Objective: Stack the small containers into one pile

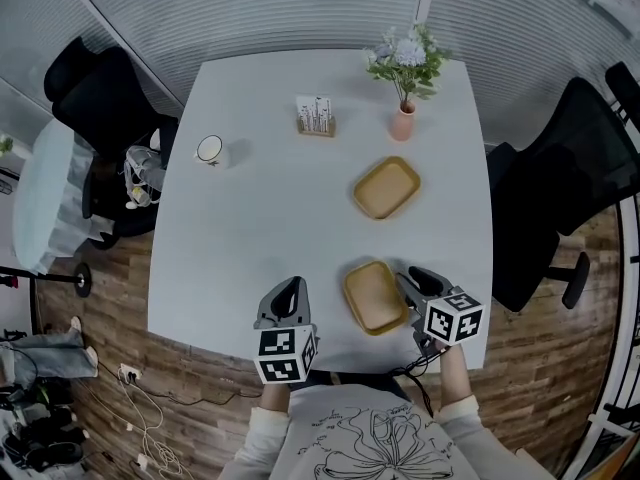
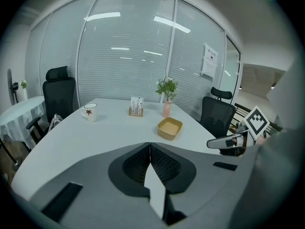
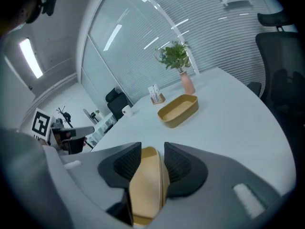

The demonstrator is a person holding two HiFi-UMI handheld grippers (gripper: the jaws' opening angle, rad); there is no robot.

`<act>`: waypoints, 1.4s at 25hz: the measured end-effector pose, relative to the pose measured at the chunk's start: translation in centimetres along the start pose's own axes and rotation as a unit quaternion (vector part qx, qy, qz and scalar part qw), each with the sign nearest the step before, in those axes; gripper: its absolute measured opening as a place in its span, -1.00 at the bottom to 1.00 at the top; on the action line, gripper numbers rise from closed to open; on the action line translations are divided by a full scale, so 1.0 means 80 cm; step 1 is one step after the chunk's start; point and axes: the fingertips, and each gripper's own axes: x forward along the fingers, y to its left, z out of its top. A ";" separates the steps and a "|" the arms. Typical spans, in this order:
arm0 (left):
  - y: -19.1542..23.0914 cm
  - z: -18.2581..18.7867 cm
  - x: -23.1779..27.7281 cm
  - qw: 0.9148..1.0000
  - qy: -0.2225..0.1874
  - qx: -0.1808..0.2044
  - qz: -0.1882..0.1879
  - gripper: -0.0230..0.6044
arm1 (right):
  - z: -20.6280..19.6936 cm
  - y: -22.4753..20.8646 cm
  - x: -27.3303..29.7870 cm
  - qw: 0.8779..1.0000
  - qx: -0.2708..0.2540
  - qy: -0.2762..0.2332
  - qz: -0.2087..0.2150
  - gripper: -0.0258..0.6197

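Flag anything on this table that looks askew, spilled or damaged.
Nothing looks spilled or broken. Both yellow containers sit apart and skewed to the table edges: the far container near the vase, the near container by the front edge, its rim between the right gripper's open jaws.

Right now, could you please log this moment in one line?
left claw shut, empty | right claw open astride near container rim | far container apart | stack not started
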 end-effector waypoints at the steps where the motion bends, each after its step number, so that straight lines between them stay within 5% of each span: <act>1: 0.001 0.004 0.001 1.000 -0.003 0.001 -0.001 -0.90 | 0.015 0.000 -0.001 1.000 0.012 -0.021 -0.004 -0.43; 10: 0.023 0.057 0.023 0.999 -0.030 0.015 -0.010 -0.90 | 0.144 -0.033 0.007 0.977 0.125 -0.160 -0.063 -0.34; 21: 0.035 0.063 0.077 0.999 -0.004 0.007 -0.042 -0.90 | 0.121 -0.103 0.109 0.966 0.209 -0.074 -0.131 -0.21; 29: 0.044 0.036 0.106 0.997 0.033 -0.006 -0.064 -0.90 | 0.098 -0.126 0.154 0.961 0.207 -0.037 -0.178 -0.22; 32: 0.045 0.028 0.111 0.996 0.043 -0.008 -0.073 -0.90 | 0.093 -0.132 0.157 0.957 0.214 -0.043 -0.190 -0.52; 35: 0.048 0.024 0.116 0.996 0.047 -0.012 -0.079 -0.90 | 0.095 -0.133 0.161 0.955 0.226 -0.058 -0.184 -0.57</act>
